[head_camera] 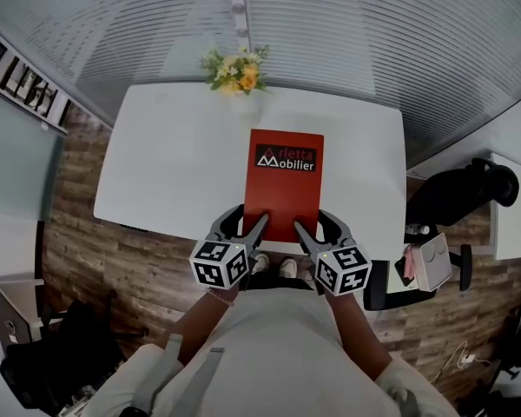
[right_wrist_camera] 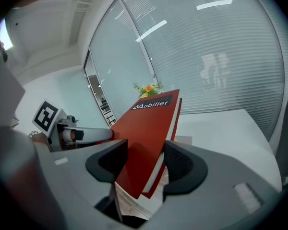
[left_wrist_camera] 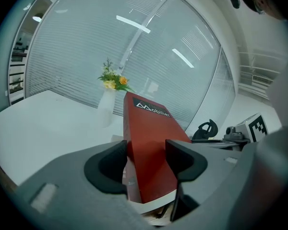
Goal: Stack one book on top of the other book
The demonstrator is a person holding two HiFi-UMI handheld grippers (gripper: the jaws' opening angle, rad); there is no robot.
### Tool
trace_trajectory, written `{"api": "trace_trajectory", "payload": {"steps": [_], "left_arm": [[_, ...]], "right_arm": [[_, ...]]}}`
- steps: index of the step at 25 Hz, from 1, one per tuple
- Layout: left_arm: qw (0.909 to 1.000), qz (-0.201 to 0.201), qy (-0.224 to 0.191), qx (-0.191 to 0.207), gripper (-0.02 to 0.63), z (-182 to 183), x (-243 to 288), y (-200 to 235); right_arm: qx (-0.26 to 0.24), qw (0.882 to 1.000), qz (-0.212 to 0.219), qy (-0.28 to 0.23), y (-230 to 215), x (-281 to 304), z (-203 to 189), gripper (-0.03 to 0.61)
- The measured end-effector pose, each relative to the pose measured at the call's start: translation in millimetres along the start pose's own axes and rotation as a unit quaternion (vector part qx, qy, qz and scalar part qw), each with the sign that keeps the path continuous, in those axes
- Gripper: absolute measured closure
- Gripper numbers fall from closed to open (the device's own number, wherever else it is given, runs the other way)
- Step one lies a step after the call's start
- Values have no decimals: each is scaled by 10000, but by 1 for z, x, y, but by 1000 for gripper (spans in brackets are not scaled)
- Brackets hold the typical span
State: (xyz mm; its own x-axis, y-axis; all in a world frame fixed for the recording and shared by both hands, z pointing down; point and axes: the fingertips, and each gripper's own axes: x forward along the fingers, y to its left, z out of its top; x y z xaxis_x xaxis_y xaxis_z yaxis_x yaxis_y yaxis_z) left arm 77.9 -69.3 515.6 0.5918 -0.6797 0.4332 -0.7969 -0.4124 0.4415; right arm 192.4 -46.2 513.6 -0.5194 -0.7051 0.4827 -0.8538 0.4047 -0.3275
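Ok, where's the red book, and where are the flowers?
red book (head_camera: 284, 189), head view, middle of its front cover.
flowers (head_camera: 237, 70), head view, middle of the bunch.

Your left gripper (head_camera: 253, 215) and right gripper (head_camera: 310, 220) cover the near corners of the book (head_camera: 284, 185) in the head view. Whether another book lies beneath, you cannot tell. The cover's upper word is too dim to read.

1. Left gripper (head_camera: 253, 215), right gripper (head_camera: 310, 220): grey bodies, dark curved jaws.
2. Cube (head_camera: 219, 263) on ea. w/ blk-wht square markers.
3. Person: light top (head_camera: 278, 346), pale shoes (head_camera: 273, 267).
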Motion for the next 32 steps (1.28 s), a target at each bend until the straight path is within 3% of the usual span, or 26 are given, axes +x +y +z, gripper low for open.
{"api": "trace_trajectory", "payload": {"steps": [10,32], "left_arm": [[9996,-141,241,-52,357,-4,24,16],[9944,-84,1007,-299,354,-89,70,51]], "right_arm": [[144,9998,-82,101,-16,22,-4,347],[604,9936,-144,940,-53,63,-89,348]]}}
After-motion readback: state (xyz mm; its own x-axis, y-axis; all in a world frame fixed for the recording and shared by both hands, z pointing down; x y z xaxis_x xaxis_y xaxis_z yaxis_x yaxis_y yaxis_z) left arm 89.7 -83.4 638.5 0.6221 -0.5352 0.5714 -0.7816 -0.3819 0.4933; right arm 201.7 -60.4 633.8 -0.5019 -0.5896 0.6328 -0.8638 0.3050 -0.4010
